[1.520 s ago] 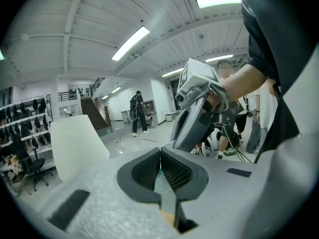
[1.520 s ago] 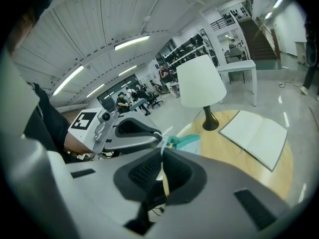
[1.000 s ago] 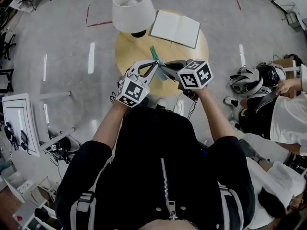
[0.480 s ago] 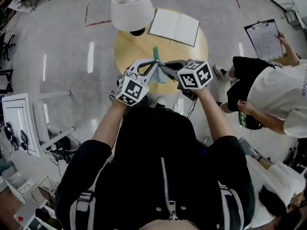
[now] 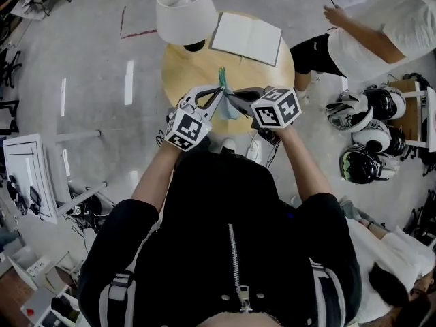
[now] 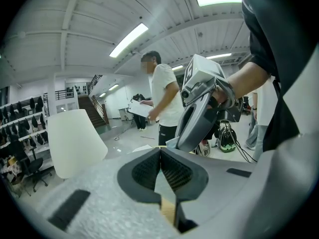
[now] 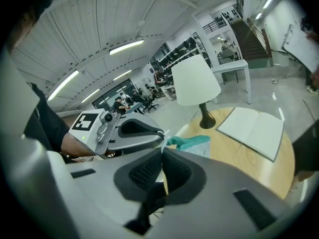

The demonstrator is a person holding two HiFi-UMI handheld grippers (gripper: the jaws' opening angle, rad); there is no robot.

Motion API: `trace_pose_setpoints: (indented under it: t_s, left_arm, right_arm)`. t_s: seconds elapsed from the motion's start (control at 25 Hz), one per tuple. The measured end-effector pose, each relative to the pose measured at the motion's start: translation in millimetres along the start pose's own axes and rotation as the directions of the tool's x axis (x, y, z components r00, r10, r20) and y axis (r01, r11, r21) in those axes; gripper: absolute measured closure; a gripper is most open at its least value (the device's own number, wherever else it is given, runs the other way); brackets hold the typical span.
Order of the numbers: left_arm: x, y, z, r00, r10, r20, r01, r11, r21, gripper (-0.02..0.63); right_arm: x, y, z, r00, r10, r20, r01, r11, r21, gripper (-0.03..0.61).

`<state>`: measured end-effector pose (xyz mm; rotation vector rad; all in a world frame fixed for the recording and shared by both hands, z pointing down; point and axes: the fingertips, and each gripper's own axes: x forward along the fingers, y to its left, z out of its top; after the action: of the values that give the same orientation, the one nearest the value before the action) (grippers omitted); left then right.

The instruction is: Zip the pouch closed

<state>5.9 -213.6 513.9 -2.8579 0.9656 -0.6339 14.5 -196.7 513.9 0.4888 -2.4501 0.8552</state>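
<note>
Left claw (image 6: 160,150) - pads pressed together. The right gripper view shows a small white bit at its tips, prob. the zip pull (image 7: 163,132), though it is too small to be sure. Right claw (image 7: 162,154) is also pressed together, w/ an edge of the pouch (image 7: 193,142) nipped at its tips. The two claws meet nearly tip to tip, each tilted somewhat down. The pouch - pale blue w/ a teal end sticking up - is held btwn them, over the near edge of the surface (image 5: 182,73).

The surface is round & wood-coloured. On its far side a white lamp (image 5: 184,9) stands at left. An open notebook (image 5: 246,39) lies just right of it. Both are well apart from the pouch.

Farther out, on the grey floor (image 5: 88,46), a person (image 5: 371,26) in a white top stands w/ a clipboard (image 6: 140,108). Several helmets (image 5: 368,135) lie at the right.
</note>
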Motion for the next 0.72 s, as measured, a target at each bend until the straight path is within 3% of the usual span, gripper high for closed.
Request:
trace_pose_setpoints:
  t_s: [0.24,0.72]
  left_arm:
    - [-4,12,-10,0.998,0.045,-0.032,-0.046,0.999,-0.023,0.606]
    - [-4,11,-15,0.998,0.033,-0.054,-0.033,0.999,-0.002,0.607]
  right_arm:
    - [-3,2,-4,1.000,0.007,0.000,-0.007,1.000,0.003,0.569]
    - [-4,6,-7,1.000,0.014,0.004,-0.014,1.000,0.004,0.571]
